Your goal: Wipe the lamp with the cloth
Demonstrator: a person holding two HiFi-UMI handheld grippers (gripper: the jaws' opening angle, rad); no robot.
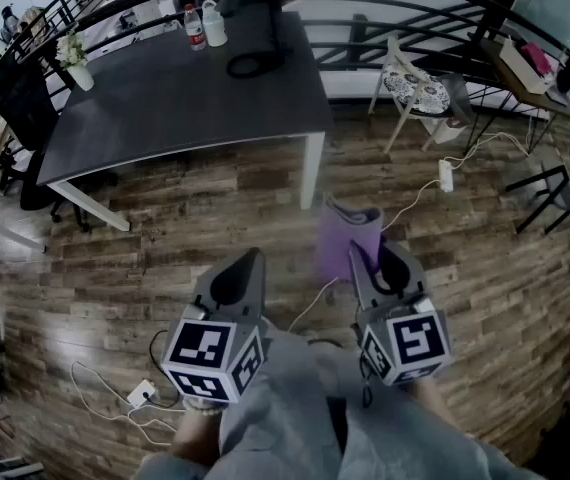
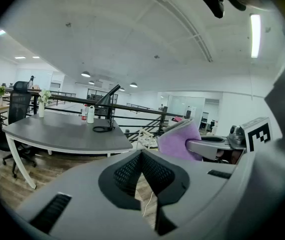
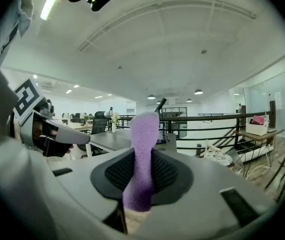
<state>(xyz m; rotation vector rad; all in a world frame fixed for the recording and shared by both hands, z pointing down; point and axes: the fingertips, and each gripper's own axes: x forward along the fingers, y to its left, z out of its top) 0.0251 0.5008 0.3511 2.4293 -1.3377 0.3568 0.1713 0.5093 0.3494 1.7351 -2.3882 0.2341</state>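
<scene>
Well ahead of the person stands the grey table (image 1: pixel 165 108), and the black lamp (image 1: pixel 255 64) sits near its far edge, arm rising from a ring base, well apart from both grippers and about equally far from each. The purple cloth (image 3: pixel 143 149) stands upright, pinched between the closed jaws of the right gripper (image 1: pixel 370 258), which points almost straight at the lamp. The left gripper (image 2: pixel 141 169) has its jaws together on nothing.
</scene>
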